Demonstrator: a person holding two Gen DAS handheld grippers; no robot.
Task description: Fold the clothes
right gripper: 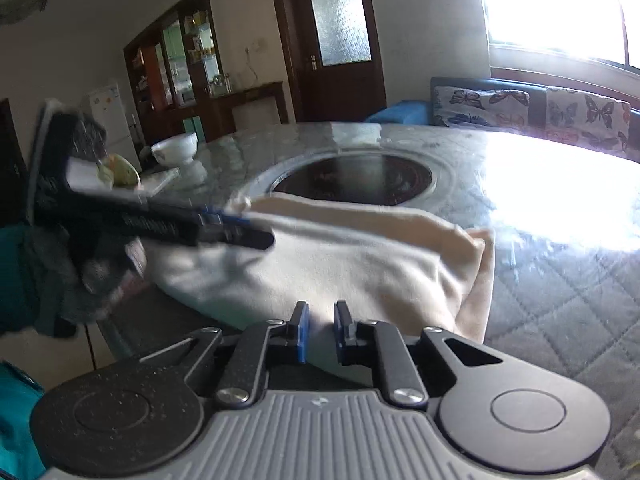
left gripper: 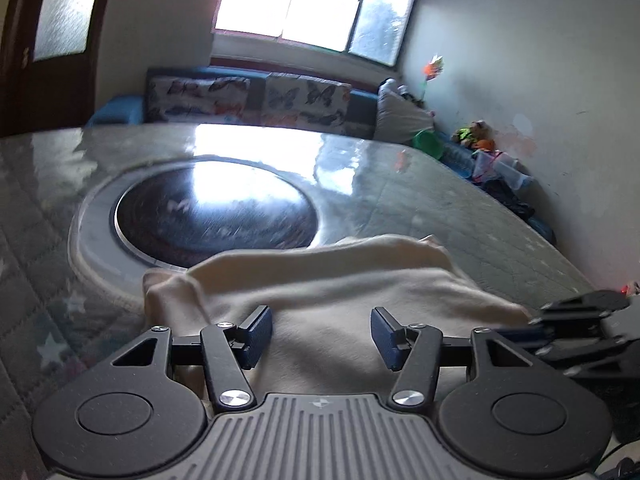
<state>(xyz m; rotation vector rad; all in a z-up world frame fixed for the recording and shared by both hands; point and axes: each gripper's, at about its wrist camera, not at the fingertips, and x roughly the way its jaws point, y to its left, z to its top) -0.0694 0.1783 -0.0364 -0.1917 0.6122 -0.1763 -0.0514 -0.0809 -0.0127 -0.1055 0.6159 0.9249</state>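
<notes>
Right gripper [right gripper: 321, 330], bottom centre of the right wrist view: blue pads drawn close together, pinching the near edge of the cream garment [right gripper: 320, 268]; cloth sits in the narrow gap between them. Clenched on fabric.

Left gripper [left gripper: 321, 338], bottom centre of the left wrist view: pads stand wide apart over the cream garment [left gripper: 320, 300], cloth below and between them, pads not pressing it. Released. In the right wrist view the same left gripper [right gripper: 256, 236] shows as a blurred dark bar crossing in from the left, its tip at the upper left part of the garment, with a gloved hand [right gripper: 80, 264] and a teal sleeve [right gripper: 16, 276] at the left edge. Whether that tip touches the cloth cannot be told through the blur.

The garment lies bunched in a low heap on the near part of the table [left gripper: 460, 208], a folded flap hanging on its right side in the right wrist view. Just beyond it, mid frame, a round dark hob [left gripper: 212, 208] set in a pale ring in the tabletop. Tabletop is glossy with a quilted pattern under it.

Further out: white bowl [right gripper: 176, 148] upper left on the far table edge, butterfly-print sofa cushions [left gripper: 248, 98] behind the table, bright window [left gripper: 312, 4] at top, dark wooden door [right gripper: 336, 40], glass cabinet [right gripper: 180, 60] at upper left.
</notes>
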